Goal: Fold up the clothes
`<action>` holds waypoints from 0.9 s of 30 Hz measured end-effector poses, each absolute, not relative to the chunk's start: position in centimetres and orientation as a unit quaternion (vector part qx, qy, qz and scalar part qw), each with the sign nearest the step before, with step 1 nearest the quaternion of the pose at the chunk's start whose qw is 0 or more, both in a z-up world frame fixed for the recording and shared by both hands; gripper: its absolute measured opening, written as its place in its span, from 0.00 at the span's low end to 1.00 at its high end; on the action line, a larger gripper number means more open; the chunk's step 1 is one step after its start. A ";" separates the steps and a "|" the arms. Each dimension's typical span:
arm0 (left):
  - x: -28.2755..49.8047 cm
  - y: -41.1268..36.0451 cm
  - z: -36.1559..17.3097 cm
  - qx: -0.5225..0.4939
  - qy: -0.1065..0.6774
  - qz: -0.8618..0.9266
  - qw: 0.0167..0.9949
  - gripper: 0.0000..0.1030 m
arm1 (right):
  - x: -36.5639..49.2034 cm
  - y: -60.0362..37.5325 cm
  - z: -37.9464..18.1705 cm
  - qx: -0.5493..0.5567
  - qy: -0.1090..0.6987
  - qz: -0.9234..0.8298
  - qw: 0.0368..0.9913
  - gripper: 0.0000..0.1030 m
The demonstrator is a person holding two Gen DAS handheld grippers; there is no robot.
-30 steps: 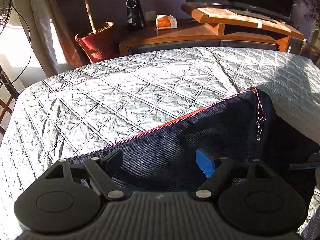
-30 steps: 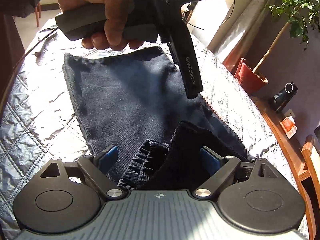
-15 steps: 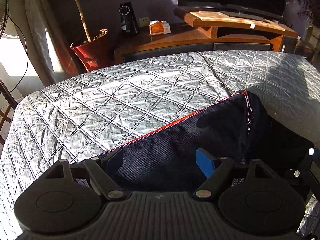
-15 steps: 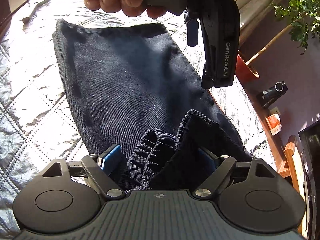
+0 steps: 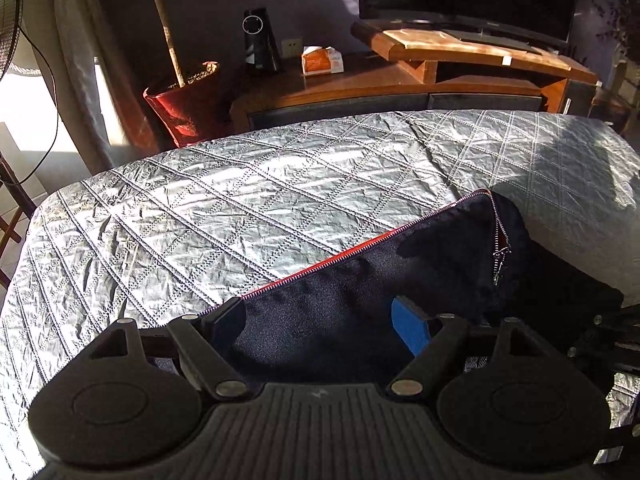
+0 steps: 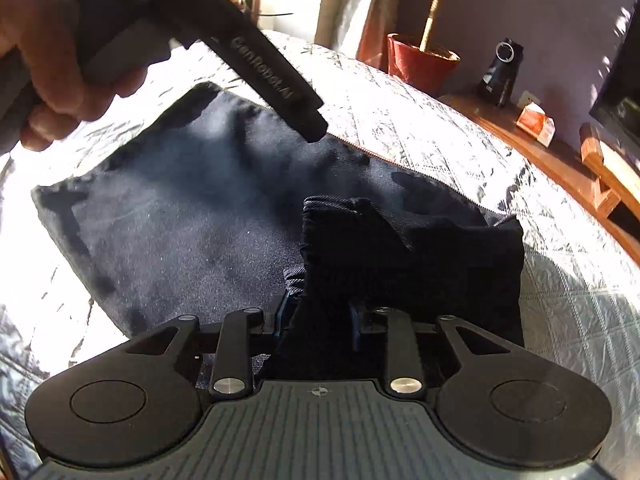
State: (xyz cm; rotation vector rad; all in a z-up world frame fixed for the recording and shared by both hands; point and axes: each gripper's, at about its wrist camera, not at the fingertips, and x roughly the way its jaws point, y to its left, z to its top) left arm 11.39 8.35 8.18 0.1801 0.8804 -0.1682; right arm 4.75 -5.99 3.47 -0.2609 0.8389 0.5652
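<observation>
A dark navy jacket (image 5: 360, 280) with a red-edged zipper (image 5: 340, 258) lies flat on the quilted grey cover (image 5: 240, 200). My left gripper (image 5: 320, 320) hovers open just above the jacket's near part, its blue pad (image 5: 410, 326) clear of the cloth. In the right wrist view the jacket (image 6: 180, 208) spreads out to the left, and my right gripper (image 6: 318, 320) is shut on its ribbed cuff (image 6: 360, 248), which stands bunched up between the fingers. A hand (image 6: 48, 64) holds the left gripper's handle over the jacket's far edge.
A wooden TV stand (image 5: 440, 76) with a screen, a black speaker (image 5: 260, 44) and an orange box (image 5: 322, 60) runs beyond the bed. A red plant pot (image 5: 184, 100) stands at the bed's far left corner. A fan (image 5: 8, 20) is at the left.
My right gripper has closed on the ribbed cuff and swung to face more toward the TV stand. The left gripper stayed open and shifted slightly over the jacket.
</observation>
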 end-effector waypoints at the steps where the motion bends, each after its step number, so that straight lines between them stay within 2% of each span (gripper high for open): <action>1: 11.4 8.3 8.2 0.088 0.425 -0.082 0.897 0.75 | 5.3 -7.1 3.7 -0.077 0.406 0.263 0.872 0.26; 3: 11.4 8.2 8.2 0.089 0.425 -0.084 0.897 0.75 | 6.4 -9.2 4.0 0.008 0.413 0.248 0.876 0.23; 5: 11.4 8.2 8.2 0.089 0.424 -0.085 0.897 0.75 | 6.9 -10.4 4.0 0.046 0.409 0.235 0.881 0.22; 12: 11.6 8.6 8.6 0.082 0.419 -0.078 0.901 0.75 | 7.6 -10.8 5.8 0.109 0.346 0.175 0.915 0.17; 18: 11.8 9.5 9.2 0.072 0.410 -0.066 0.907 0.76 | 8.1 -7.8 5.7 0.054 0.298 0.128 0.944 0.17; 22: 11.8 10.0 9.5 0.066 0.407 -0.058 0.909 0.76 | 7.6 -6.3 3.5 -0.011 0.341 0.159 0.926 0.22; 24: 11.8 10.3 9.6 0.063 0.405 -0.054 0.910 0.76 | 6.2 -6.6 4.3 -0.032 0.326 0.183 0.927 0.23; 25: 11.8 10.4 9.7 0.061 0.404 -0.052 0.911 0.76 | 5.8 -6.9 4.8 -0.031 0.323 0.199 0.925 0.25; 26: 11.8 10.6 9.8 0.059 0.403 -0.050 0.912 0.76 | 5.8 -7.4 5.2 -0.024 0.329 0.223 0.917 0.38; 27: 11.8 10.7 9.9 0.058 0.403 -0.048 0.912 0.76 | 5.7 -7.7 5.4 -0.026 0.337 0.243 0.909 0.59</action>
